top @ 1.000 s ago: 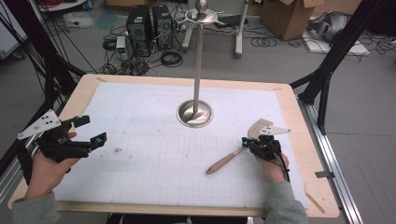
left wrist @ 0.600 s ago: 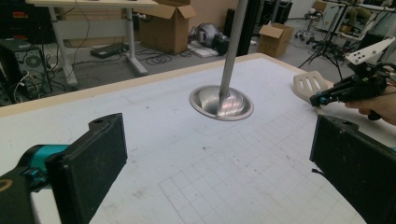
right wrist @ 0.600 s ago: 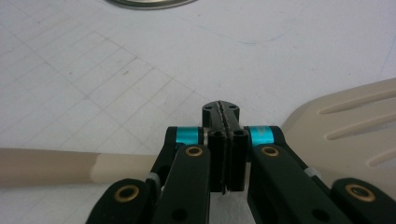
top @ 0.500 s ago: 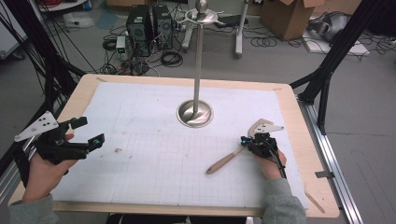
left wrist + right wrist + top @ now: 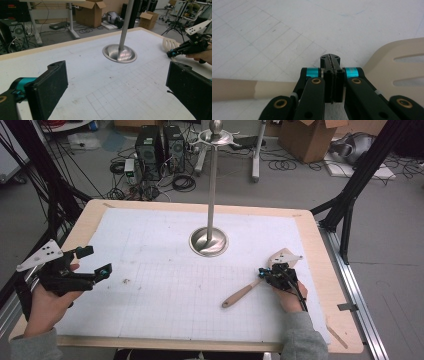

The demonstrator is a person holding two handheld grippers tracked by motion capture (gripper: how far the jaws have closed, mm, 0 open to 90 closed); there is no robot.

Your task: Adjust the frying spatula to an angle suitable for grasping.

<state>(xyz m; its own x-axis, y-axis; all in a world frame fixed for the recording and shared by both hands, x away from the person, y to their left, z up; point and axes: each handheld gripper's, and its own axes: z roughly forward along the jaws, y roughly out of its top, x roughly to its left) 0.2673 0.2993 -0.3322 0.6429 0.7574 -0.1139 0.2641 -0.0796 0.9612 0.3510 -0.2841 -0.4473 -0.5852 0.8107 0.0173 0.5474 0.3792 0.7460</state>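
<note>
Compared with the earlier pictures, almost nothing is different. The spatula [image 5: 250, 290] lies at the same place on the right part of the desk [image 5: 340, 330], on the white gridded mat [image 5: 165, 270], with its wooden handle pointing toward the near left and its pale slotted blade [image 5: 402, 62] toward the far right. The right claw [image 5: 263, 273] is in the same spot as before, low over the neck of the spatula, between handle and blade. In the right gripper view its two jaws stand pressed flat together with no gap and nothing between them, so this claw is closed and empty; the spatula passes under it, and I cannot tell if the tips touch it. The left claw [image 5: 95, 262] is at the left edge of the desk, well apart from the spatula. Here I see the only small change: the left hand [image 5: 47, 302] sits a little nearer to the front edge than one second ago, though the difference is slight. Its jaws are wide apart and hold nothing, as before. The metal stand [image 5: 209, 241] with its round base and tall pole is unmoved in the middle of the far half of the mat.
</note>
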